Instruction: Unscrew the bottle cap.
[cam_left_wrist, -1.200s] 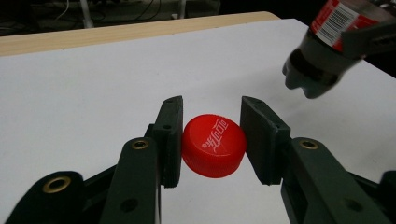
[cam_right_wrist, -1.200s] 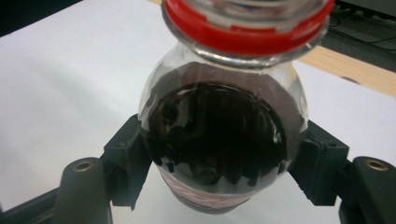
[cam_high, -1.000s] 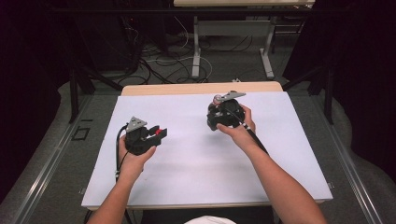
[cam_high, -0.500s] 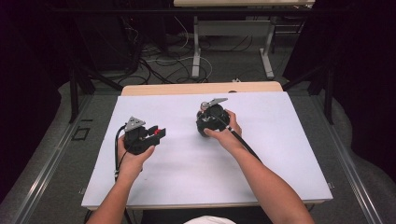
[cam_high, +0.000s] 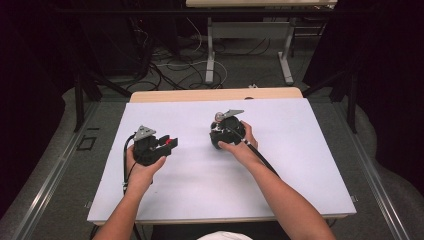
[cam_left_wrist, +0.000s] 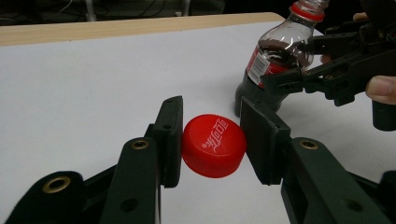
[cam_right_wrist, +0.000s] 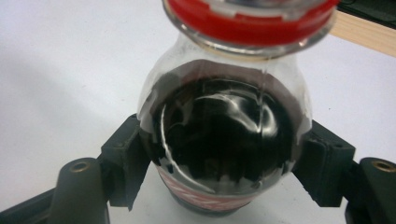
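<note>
My left gripper (cam_left_wrist: 210, 140) is shut on a red bottle cap (cam_left_wrist: 214, 145), held just above the white table (cam_high: 300, 150); the high view shows the cap (cam_high: 171, 141) at the jaw tips of the left gripper (cam_high: 169, 142). A small cola bottle (cam_right_wrist: 224, 135) with a red neck ring and no cap stands upright on the table. My right gripper (cam_right_wrist: 224, 172) grips its shoulder from both sides. Its jaws have just been opening, and the pads still lie against the bottle. The left gripper view shows the bottle (cam_left_wrist: 275, 56) to the right, with the right gripper (cam_left_wrist: 286, 64) on it.
The white sheet covers most of the table; a bare wooden strip (cam_high: 215, 94) runs along its far edge. Beyond it, on the floor, lie cables (cam_high: 175, 65) among the legs of another table (cam_high: 210, 55).
My right hand has come down and to the left with the bottle, which now stands on the table nearer the left gripper. The left gripper has kept still with the cap.
</note>
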